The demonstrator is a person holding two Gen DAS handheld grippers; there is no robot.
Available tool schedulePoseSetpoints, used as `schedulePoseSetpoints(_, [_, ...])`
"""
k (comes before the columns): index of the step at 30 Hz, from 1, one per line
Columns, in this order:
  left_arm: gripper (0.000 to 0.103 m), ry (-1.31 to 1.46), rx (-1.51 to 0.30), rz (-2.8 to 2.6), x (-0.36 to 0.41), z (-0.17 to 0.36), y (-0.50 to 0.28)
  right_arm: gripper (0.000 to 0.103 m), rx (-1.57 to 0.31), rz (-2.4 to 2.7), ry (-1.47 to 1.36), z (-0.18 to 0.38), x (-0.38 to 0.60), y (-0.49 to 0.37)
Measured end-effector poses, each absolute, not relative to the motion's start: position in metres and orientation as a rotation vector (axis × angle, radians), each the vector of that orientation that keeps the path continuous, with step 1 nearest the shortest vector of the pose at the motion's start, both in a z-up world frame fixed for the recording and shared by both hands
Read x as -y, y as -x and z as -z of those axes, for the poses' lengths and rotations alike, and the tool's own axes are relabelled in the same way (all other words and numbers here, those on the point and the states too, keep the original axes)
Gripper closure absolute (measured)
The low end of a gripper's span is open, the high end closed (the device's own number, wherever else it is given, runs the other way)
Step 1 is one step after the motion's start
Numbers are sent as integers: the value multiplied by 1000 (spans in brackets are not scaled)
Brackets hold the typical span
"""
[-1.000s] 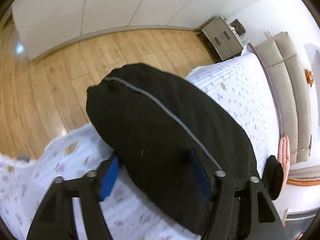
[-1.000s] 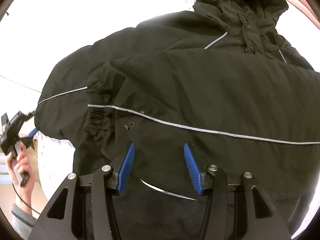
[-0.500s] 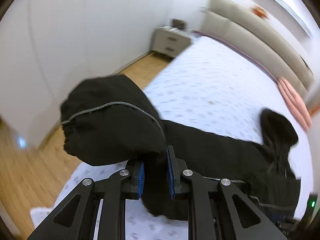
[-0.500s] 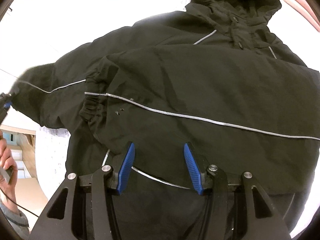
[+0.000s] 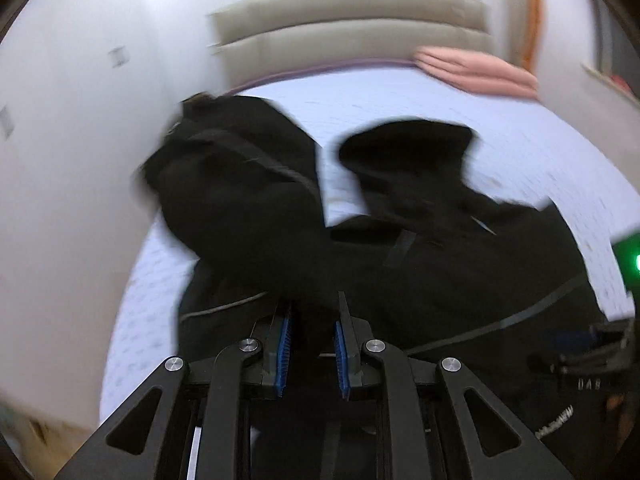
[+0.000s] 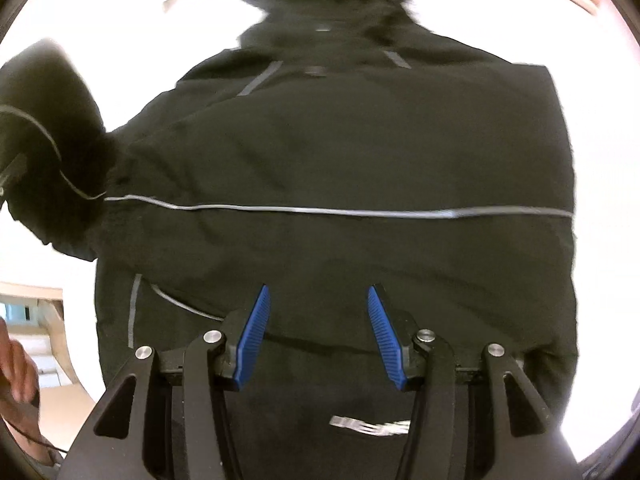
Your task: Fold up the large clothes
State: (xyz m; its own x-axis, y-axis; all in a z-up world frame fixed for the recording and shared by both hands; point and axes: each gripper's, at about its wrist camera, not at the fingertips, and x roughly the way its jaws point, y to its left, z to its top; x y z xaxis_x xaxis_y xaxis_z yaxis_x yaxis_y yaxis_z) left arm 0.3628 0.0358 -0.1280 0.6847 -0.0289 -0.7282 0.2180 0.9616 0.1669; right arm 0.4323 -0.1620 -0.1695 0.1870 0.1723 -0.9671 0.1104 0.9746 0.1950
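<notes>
Quilted bedspread (image 5: 400, 92) — matte black jacket (image 6: 340, 152), thin grey piping.

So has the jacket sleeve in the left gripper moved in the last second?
Yes. The sleeve, clamped in the left gripper, swung from the floor side toward the headboard.

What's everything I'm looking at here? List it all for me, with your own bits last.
jacket: one, black with grey piping, spread on the bed, hood toward the headboard
sleeve: one, black, lifted above the jacket's left side
bed cover: one, white with small print, under the jacket
headboard: one, beige, far end of the bed
folded cloth: one, pink, near the headboard
left gripper: one, black with blue fingers, shut on the sleeve
right gripper: one, black with blue fingers, open over the jacket's hem
</notes>
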Motion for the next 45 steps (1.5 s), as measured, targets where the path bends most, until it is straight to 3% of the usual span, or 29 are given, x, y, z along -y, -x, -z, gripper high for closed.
schedulePoseSetpoints(6, [74, -421, -930, 375, 64, 187, -337, 48, -1386, 21, -287, 172, 219, -416])
schedulePoseSetpoints(10, [72, -417, -1074, 457, 87, 217, -324, 48, -1382, 14, -319, 172, 240, -416])
schedulePoseSetpoints(12, [71, -399, -1094, 451, 84, 217, -319, 48, -1361, -17, -357, 167, 247, -418])
schedulePoseSetpoints(16, [70, -310, -1131, 412, 61, 202, -321, 36, -1301, -107, -447, 157, 247, -432])
schedulePoseSetpoints(27, [67, -140, -1126, 131, -24, 182, -366, 36, -1298, -200, -652, 202, 236, -486])
schedulePoseSetpoints(29, [67, -122, -1127, 97, -39, 182, -377, 53, -1306, -240, -699, 207, 231, -491])
schedulePoseSetpoints(30, [67, -115, -1115, 77, -47, 180, -382, 67, -1310, -232, -671, 205, 227, -491])
schedulePoseSetpoints(39, [67, -69, -1113, 163, -55, 182, -425, 71, -1096, -17, -431, 104, 272, -452])
schedulePoseSetpoints(45, [67, -89, -1197, 222, -41, 241, -443, 69, -1281, 117, -305, 191, 284, -458])
